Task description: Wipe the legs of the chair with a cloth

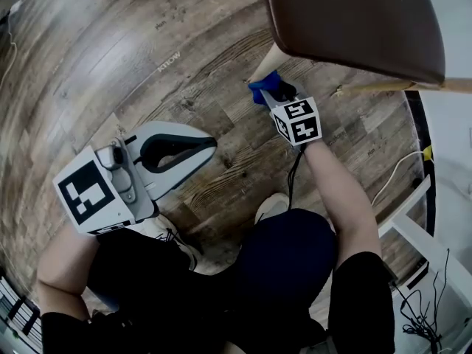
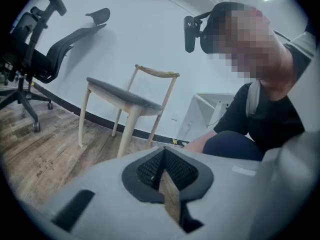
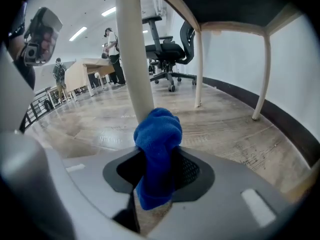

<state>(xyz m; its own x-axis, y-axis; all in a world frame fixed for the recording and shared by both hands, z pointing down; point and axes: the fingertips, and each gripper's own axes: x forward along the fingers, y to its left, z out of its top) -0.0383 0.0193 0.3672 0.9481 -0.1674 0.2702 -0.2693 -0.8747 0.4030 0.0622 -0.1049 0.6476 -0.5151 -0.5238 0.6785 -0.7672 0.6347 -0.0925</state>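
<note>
1. A person is bent down low over a wooden floor (image 1: 147, 65), next to a chair (image 1: 354, 21) with a brown seat and pale wooden legs.
2. The right gripper (image 1: 274, 93) reaches out to the front leg (image 1: 270, 59) of the chair. The black and white marker cube (image 1: 297, 120) on it faces up.
3. Its jaws are squeezed tight on a blue cloth (image 3: 157, 129). The cloth is bunched into a fat lump that sticks out past the tips of the jaws.
4. The lump of cloth is pressed right against the front leg. It touches the side of the leg that faces the gripper, low down on it.
5. Two more legs (image 3: 262, 79) stand farther back under the seat, near the white wall (image 3: 295, 59). They are well apart from the cloth.
6. The left gripper (image 1: 199, 150) is held back over the person's knee (image 1: 284, 249), well apart from the chair.
7. Its jaws are closed together and hold nothing. Only a bit of floor shows through the hollow between the black pads (image 2: 150, 169).
8. A black office chair (image 3: 167, 49) stands on the floor beyond the wooden chair. Some people (image 3: 112, 49) stand by a desk (image 3: 90, 66) far off in the room.
9. A white cable (image 1: 402, 168) lies on the floor at the person's right side, near the wall.
</note>
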